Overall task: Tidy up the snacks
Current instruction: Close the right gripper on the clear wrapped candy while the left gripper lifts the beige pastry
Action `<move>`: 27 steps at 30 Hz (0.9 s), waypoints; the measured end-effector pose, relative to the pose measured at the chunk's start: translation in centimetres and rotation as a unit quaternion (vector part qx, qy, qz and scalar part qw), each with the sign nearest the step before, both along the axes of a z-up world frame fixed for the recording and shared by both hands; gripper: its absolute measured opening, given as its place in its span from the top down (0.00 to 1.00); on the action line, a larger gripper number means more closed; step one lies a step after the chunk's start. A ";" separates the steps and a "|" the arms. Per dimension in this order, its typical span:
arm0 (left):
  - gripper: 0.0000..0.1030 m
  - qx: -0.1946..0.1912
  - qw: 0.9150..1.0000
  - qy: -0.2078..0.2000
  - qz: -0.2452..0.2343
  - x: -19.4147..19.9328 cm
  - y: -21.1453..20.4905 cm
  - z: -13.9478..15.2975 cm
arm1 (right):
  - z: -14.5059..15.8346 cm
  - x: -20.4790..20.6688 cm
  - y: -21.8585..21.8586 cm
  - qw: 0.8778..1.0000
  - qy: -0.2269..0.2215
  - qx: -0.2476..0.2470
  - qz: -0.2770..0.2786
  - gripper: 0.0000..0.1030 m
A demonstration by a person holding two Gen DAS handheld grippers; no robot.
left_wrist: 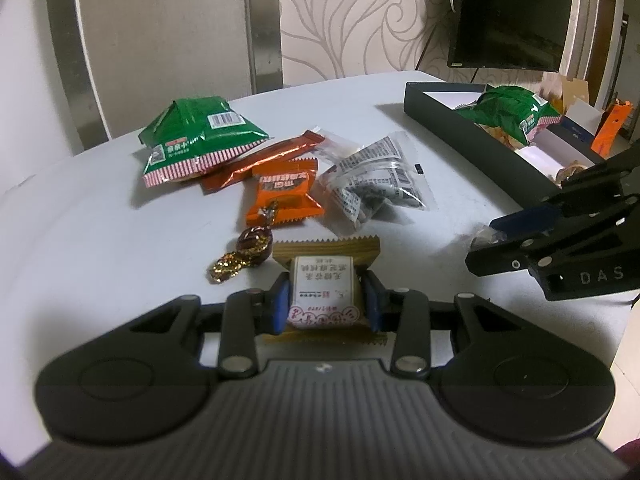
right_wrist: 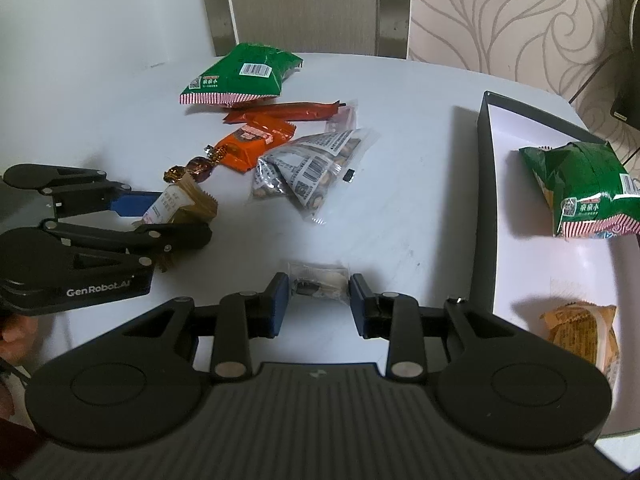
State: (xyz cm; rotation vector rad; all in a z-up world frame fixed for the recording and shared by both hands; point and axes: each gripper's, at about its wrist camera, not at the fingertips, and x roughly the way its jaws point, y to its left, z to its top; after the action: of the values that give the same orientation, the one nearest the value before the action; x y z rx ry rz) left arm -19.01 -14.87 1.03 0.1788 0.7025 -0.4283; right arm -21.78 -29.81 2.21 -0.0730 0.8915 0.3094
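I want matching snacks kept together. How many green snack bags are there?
2. One green bag lies on the table at the far end of the loose snacks; the other green bag lies inside the dark box. None looks hidden.

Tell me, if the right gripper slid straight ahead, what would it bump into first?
The right gripper would first meet the small clear packet, lying between its open jaws. Farther along that line sits the clear bag of printed snacks, though depth is hard to judge.
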 end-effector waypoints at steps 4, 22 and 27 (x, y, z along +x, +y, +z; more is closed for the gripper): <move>0.61 0.003 1.000 -0.002 0.000 0.1 -0.2 0.1 | 0.3 -0.3 -0.1 1.000 -0.001 0.007 -0.001 0.63; 0.61 0.003 1.000 -0.007 0.010 1.0 -0.3 1.6 | 3.0 -1.0 -1.0 0.997 -0.005 0.081 -0.006 0.63; 0.61 0.001 1.000 -0.010 0.001 1.4 -0.9 2.1 | 4.6 -1.7 -2.4 0.994 -0.018 0.108 -0.020 0.63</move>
State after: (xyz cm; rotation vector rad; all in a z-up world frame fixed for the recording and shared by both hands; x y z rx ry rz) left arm -17.63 -15.79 3.09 0.1840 0.6825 -0.4241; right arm -23.43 -32.17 6.78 0.1386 0.8188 0.3638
